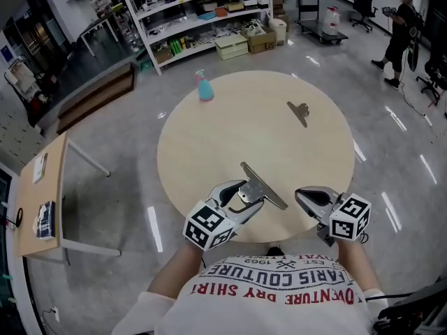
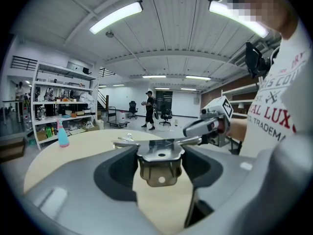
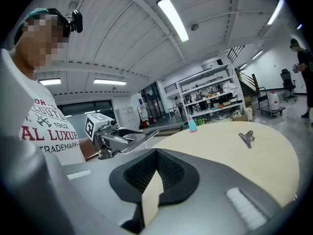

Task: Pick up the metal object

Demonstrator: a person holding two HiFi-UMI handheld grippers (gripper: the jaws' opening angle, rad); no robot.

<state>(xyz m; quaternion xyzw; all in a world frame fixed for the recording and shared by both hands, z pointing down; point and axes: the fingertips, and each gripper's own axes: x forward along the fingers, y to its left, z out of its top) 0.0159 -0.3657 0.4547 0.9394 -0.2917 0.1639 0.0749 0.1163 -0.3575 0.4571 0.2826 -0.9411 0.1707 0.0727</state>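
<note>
The metal object (image 1: 265,188) is a flat strip with a bent bracket end. My left gripper (image 1: 244,192) is shut on it above the front edge of the round wooden table (image 1: 209,142). In the left gripper view the bracket (image 2: 159,156) sits between the two jaws, which press on its sides. The right gripper view shows the strip (image 3: 145,136) sticking out of the left gripper (image 3: 117,140). My right gripper (image 1: 305,198) hovers at the table's front right edge, shut with nothing in it, pads together (image 3: 155,173).
A metal binder clip (image 1: 299,111) lies at the table's far right. A blue spray bottle (image 1: 204,88) stands at the far edge. A small wooden side table (image 1: 40,201) is at left, shelving (image 1: 202,12) behind, a person (image 1: 399,33) far right.
</note>
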